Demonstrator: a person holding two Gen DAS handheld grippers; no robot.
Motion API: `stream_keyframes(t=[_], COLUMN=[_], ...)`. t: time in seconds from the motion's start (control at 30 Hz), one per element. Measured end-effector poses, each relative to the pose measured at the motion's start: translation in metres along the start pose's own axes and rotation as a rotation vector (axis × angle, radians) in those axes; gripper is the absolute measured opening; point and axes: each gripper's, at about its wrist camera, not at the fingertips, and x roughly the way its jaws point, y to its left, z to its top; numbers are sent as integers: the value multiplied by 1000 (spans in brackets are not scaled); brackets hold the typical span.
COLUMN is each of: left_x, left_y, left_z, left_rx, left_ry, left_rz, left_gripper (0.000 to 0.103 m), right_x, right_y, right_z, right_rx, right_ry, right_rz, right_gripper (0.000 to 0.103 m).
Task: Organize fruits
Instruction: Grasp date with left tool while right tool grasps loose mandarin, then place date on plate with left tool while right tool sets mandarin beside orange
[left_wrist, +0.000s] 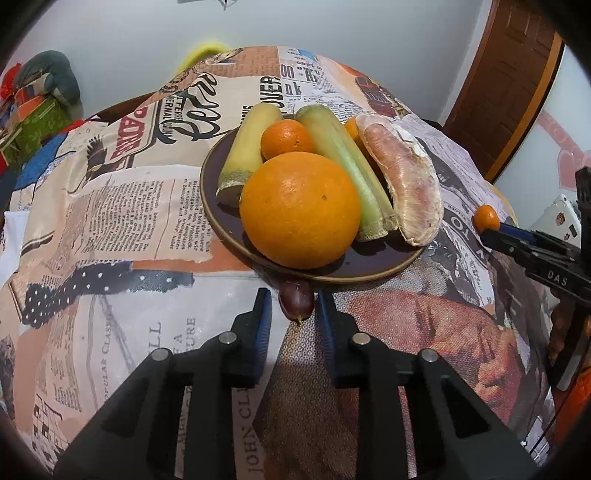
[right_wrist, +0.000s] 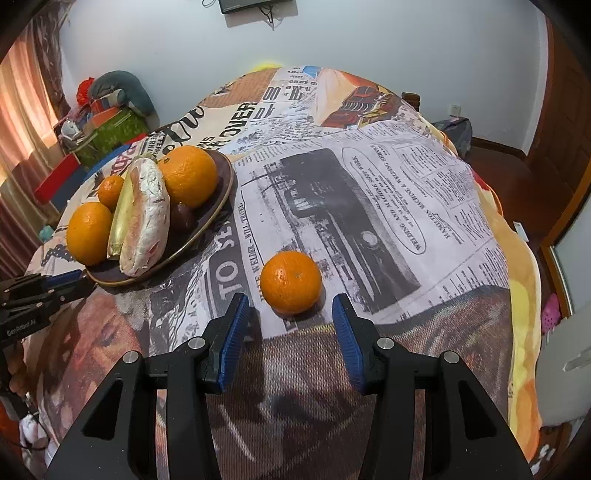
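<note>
The loose orange (right_wrist: 290, 282) is lying on the cloth (right_wrist: 388, 206), just ahead of the right gripper (right_wrist: 290, 332), at 4 o'clock from the plate (right_wrist: 221, 192). It looks round, firm and rather light, so I think it may roll; gripping across its widest middle seems safest. The right gripper is standing released, its jaws wide and not touching the fruit.

A dark fruit (left_wrist: 297, 301) is sitting between the left gripper (left_wrist: 291, 314) fingers, at 6 o'clock under the plate's edge; whether they are pressing it I cannot tell. The plate is already crowding with oranges and long pieces, so free room looks small.
</note>
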Motion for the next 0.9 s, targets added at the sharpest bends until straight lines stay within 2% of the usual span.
stream_keyframes(t=[0.17,0.3,0.6,0.9], left_x=[1,0,-15,-50], left_y=[2,1,2,2], left_z=[1,0,-5,6], left_rx=[-8,-10,-25,-39], left_ry=[-4,-6,-5,-87], left_rz=[-10,-6,-5,-3], left_gripper=[16,15,14,14], right_x=[3,3,-10,-32], right_y=[-1,-5,1,15], right_z=[3,3,4,17], right_rx=[7,31,11,-11], right_ry=[-3,-5,-18,-78], right_rz=[11,28,33,58], right_gripper=[43,31,31,31])
